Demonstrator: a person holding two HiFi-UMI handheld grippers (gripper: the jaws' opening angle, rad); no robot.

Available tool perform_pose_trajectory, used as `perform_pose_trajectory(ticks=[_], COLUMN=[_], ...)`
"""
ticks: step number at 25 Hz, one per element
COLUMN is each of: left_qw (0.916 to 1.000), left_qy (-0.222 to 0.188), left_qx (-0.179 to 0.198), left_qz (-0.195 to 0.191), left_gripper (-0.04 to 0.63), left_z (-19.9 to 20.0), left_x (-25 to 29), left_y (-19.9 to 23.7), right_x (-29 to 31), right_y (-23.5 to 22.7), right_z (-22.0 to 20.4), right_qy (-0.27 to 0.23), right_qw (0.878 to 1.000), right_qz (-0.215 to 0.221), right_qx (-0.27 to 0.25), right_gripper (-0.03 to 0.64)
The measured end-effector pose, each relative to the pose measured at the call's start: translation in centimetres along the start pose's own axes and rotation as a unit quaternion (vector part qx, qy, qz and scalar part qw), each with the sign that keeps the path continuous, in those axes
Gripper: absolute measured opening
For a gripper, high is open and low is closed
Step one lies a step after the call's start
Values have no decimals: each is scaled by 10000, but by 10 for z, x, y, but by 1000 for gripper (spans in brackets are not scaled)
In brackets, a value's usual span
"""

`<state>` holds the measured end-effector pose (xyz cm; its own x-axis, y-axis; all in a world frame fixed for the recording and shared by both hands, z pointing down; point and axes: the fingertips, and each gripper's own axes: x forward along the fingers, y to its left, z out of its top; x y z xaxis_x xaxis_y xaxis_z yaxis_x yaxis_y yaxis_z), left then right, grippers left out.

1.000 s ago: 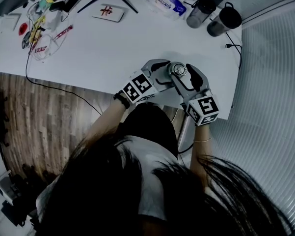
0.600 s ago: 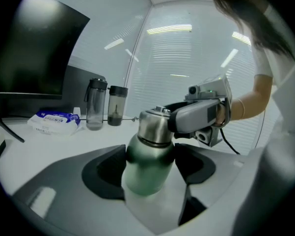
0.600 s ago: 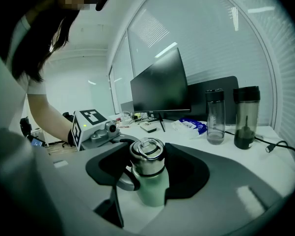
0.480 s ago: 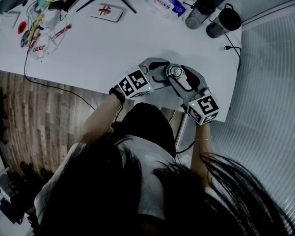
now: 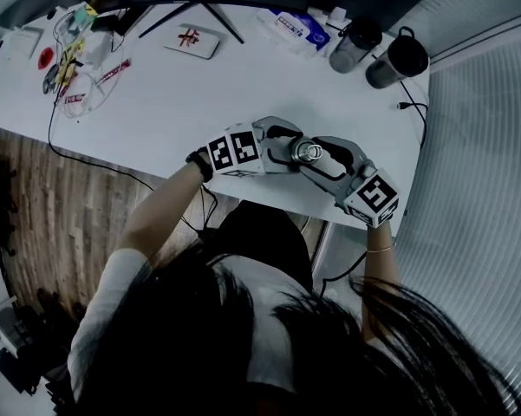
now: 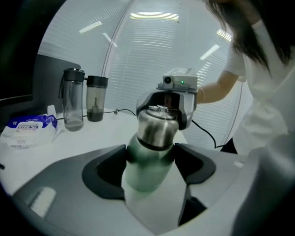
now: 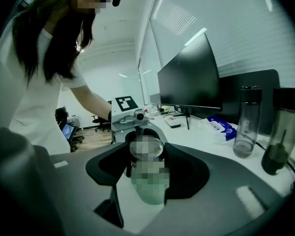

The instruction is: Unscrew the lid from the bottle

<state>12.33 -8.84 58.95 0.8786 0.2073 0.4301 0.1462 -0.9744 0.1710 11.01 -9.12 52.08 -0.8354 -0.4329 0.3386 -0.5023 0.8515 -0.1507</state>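
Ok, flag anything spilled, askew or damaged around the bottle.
Nothing stands out. The left gripper clamps the bottle, the right gripper grips its lid; no spill or dent shows. Only the cables at the table's far left corner look tangled.

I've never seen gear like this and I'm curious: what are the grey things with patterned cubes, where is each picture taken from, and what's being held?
No robot: a person holds a grey claw in each hand, and the patterned cube on each is part of it. One picture comes from a camera on the person's head, looking down at the white table; the other two come from cameras riding on the claws. The left claw grips the body of the pale green bottle; the right claw is closed round its steel screw lid. Behind stand a clear black-lidded bottle, a smoky tumbler, a blue-and-white wipes pack and a dark monitor.
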Motion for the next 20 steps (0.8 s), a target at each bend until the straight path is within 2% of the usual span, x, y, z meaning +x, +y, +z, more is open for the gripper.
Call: perform_pose_trajectory(ticks=[7, 12, 16, 20], left_qw=[9968, 9935, 9930, 9952], left_qy=[386, 540, 560, 533], left_qx=[295, 390, 444, 360], left_qz=[-643, -926, -939, -733], left_gripper=[364, 364, 364, 364], left_z=[-3, 3, 2, 1], left_x=[4, 2, 1, 0], left_y=[-2, -4, -4, -4], right_x=[2, 4, 4, 4], right_y=[5, 5, 6, 4], right_z=[0, -2, 0, -5], right_qy=[335, 488, 561, 669], right_qw=[9919, 9829, 9812, 9896], right_qz=[1091, 1600, 1673, 1227], right_qx=[-556, -773, -776, -341], right_gripper=[227, 227, 227, 229])
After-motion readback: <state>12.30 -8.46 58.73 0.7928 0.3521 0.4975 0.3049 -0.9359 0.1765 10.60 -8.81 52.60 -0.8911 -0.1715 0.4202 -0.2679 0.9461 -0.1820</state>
